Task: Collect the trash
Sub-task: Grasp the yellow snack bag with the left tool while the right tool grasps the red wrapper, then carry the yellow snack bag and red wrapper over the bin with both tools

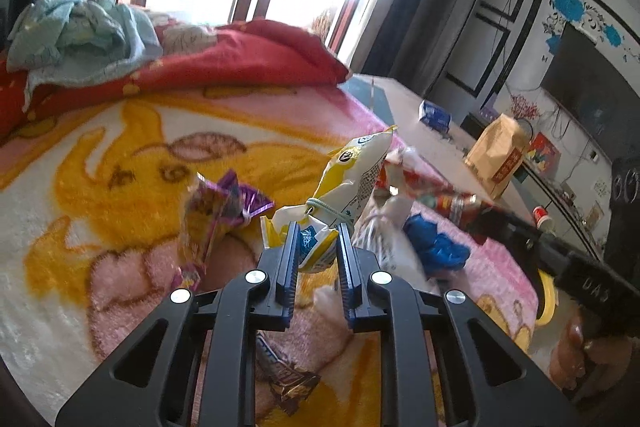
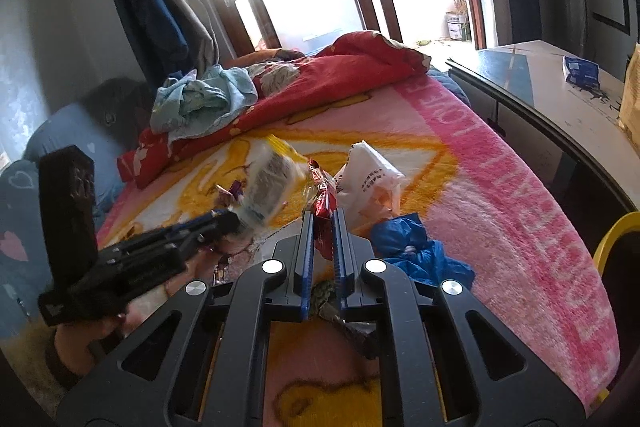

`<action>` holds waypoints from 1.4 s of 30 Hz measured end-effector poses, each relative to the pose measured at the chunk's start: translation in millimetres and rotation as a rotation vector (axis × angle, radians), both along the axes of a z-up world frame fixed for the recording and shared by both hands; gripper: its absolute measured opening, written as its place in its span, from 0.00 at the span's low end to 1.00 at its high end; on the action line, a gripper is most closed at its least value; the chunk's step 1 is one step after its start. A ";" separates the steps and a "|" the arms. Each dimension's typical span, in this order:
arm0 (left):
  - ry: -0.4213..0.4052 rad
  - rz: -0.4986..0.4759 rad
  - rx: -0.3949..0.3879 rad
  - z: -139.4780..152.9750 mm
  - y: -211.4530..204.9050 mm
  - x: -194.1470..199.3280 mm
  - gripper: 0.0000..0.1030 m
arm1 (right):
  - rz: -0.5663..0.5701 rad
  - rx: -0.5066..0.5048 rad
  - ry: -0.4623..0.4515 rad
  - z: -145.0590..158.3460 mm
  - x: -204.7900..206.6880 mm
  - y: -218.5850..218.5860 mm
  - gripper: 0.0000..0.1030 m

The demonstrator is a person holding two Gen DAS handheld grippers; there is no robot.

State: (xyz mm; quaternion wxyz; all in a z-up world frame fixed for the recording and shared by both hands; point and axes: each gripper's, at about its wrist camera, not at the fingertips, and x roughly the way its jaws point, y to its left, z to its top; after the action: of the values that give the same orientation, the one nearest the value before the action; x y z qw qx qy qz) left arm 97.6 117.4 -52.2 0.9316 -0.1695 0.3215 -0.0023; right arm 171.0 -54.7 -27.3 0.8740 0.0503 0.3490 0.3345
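My left gripper (image 1: pixel 318 237) is shut on a yellow-and-white snack bag (image 1: pixel 352 171) tied with a green band, held above the blanket; it also shows in the right wrist view (image 2: pixel 272 179). My right gripper (image 2: pixel 321 227) is shut on a red wrapper (image 2: pixel 325 201); the same wrapper shows in the left wrist view (image 1: pixel 436 201). On the blanket lie a purple wrapper (image 1: pixel 218 211), a white bag (image 2: pixel 370 183), a crumpled blue bag (image 2: pixel 416 255) and a brown wrapper (image 1: pixel 288 383).
A pink-and-yellow blanket (image 2: pixel 500 211) covers the bed. A red quilt (image 2: pixel 344 75) and light blue cloth (image 2: pixel 204 99) are piled at the far end. A table (image 2: pixel 560 107) at the right carries a blue packet (image 2: pixel 580 71) and a brown paper bag (image 1: pixel 500 155). A yellow rim (image 2: pixel 616 231) shows by the bed.
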 end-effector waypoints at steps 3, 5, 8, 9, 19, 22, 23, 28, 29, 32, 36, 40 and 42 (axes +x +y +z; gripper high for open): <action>-0.026 0.002 -0.003 9.0 -0.2 -3.7 0.17 | -0.008 0.012 0.001 2.2 -1.3 -6.1 0.05; -0.042 0.004 -0.005 14.6 -0.7 -5.6 0.17 | -0.011 0.016 -0.002 4.8 -2.9 -9.6 0.05; -0.063 0.000 -0.009 22.7 -3.3 -8.1 0.17 | -0.016 0.017 -0.007 8.4 -5.5 -13.8 0.05; -0.069 -0.001 -0.008 25.0 -4.4 -8.9 0.17 | -0.017 0.021 -0.008 9.8 -6.2 -15.8 0.05; -0.113 -0.046 -0.007 43.8 -20.8 -9.1 0.17 | -0.048 0.033 -0.023 20.1 -11.6 -36.3 0.04; -0.119 -0.063 -0.005 46.0 -25.6 -6.4 0.17 | -0.061 0.037 -0.028 22.5 -13.4 -44.2 0.04; -0.121 -0.070 -0.004 47.4 -28.5 -5.8 0.17 | -0.064 0.037 -0.028 23.0 -13.4 -45.9 0.04; -0.124 -0.096 -0.005 49.1 -36.8 -1.6 0.17 | -0.088 0.035 -0.034 25.3 -14.3 -58.7 0.04; -0.125 -0.102 -0.005 49.6 -39.3 -1.1 0.17 | -0.094 0.034 -0.034 25.5 -14.3 -61.1 0.04; -0.127 -0.121 -0.005 50.4 -46.7 0.6 0.17 | -0.111 0.030 -0.038 26.5 -14.2 -69.8 0.04; -0.130 -0.144 -0.005 51.6 -56.6 1.7 0.17 | -0.134 0.025 -0.041 27.2 -15.4 -81.9 0.04; -0.134 -0.164 -0.002 53.3 -65.5 4.2 0.17 | -0.162 0.019 -0.042 25.6 -16.9 -96.0 0.04; -0.137 -0.175 -0.001 54.2 -71.1 5.4 0.17 | -0.176 0.018 -0.039 24.7 -17.7 -103.3 0.04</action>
State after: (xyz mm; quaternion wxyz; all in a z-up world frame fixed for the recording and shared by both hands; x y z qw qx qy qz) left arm 103.0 46.3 2.0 0.9475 -0.1406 0.2707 -0.0955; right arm 153.2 -158.0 -2.5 0.9062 0.0821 0.3232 0.2602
